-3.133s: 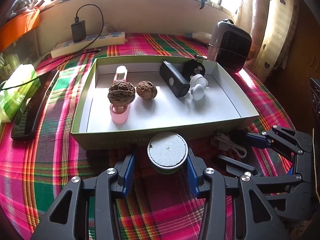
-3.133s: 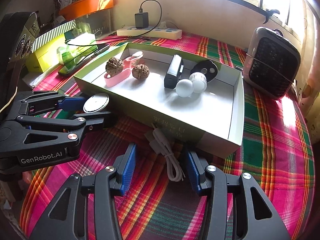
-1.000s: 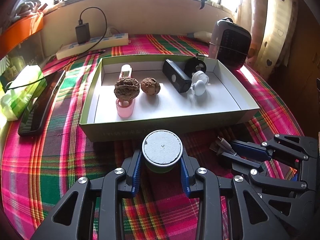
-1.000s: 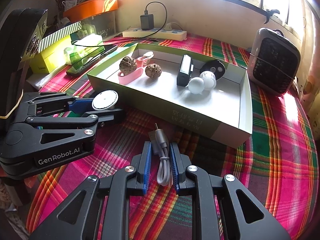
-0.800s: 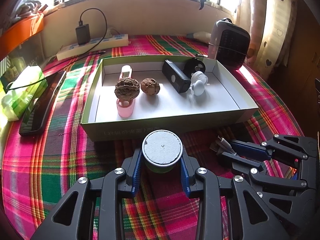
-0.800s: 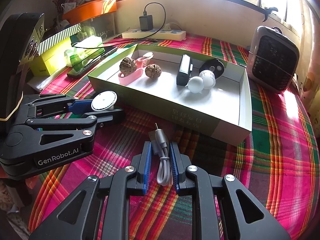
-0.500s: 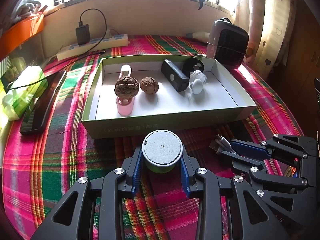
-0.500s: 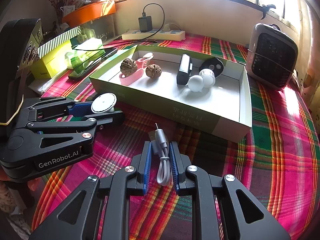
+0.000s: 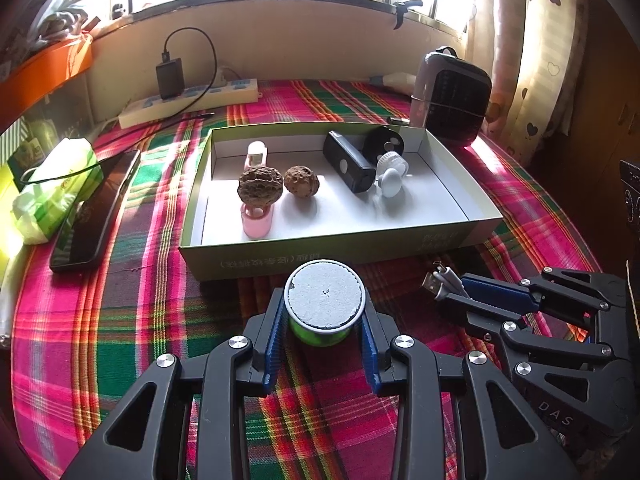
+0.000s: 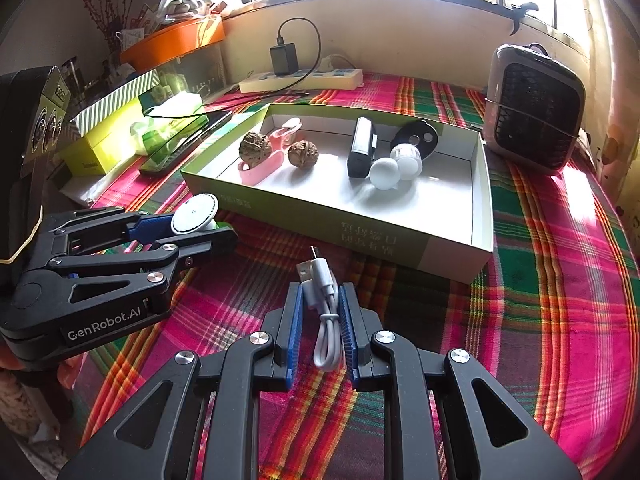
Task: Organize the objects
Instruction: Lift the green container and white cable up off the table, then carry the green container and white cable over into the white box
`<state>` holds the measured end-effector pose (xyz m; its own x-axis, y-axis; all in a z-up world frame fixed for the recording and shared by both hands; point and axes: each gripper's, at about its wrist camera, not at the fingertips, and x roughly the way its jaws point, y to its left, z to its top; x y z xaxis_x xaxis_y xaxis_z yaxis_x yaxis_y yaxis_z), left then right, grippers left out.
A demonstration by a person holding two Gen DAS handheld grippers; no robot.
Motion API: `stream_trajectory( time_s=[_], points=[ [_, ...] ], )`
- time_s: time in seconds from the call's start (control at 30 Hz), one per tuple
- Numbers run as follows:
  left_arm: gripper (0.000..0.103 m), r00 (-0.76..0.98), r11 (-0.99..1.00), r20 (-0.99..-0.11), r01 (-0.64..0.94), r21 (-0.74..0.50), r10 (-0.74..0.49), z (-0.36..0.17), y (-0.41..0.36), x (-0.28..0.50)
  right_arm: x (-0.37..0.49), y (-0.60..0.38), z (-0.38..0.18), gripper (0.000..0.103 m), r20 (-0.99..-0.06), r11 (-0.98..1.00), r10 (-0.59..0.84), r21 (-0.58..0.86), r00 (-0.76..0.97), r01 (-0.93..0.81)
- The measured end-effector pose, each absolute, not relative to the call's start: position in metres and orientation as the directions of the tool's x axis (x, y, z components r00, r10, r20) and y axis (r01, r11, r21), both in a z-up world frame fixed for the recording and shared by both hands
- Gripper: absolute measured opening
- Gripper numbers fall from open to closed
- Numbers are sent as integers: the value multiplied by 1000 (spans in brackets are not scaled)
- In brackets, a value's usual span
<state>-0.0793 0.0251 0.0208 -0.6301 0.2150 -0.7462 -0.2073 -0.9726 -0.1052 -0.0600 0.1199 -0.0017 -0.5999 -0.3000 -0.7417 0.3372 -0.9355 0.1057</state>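
At the right tool [image 10: 321, 294]: no longer spread wide either side of the white cable [image 10: 322, 280] as three seconds back; now pinches it between the blue pads, plugs poking out ahead of the tips, loop trailing back toward the camera. Lifts it clear of the counter [image 10: 540, 320].

At the left tool [image 9: 323, 304]: narrower than three seconds back, pads now pressing both sides of the round tin [image 9: 324, 294]. Carries it off the plaid cloth.

From both wrist views: sits farther from the green box [image 9: 340, 246] than before, more cloth showing ahead of its front wall.
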Motion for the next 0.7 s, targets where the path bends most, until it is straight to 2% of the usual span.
stream_trajectory(
  time_s=[0.7],
  points=[
    [31, -659, -967, -714, -231, -107, 236, 47, 25, -85, -65, 128, 27, 19, -696, -939, -312, 123, -647, 320]
  ],
)
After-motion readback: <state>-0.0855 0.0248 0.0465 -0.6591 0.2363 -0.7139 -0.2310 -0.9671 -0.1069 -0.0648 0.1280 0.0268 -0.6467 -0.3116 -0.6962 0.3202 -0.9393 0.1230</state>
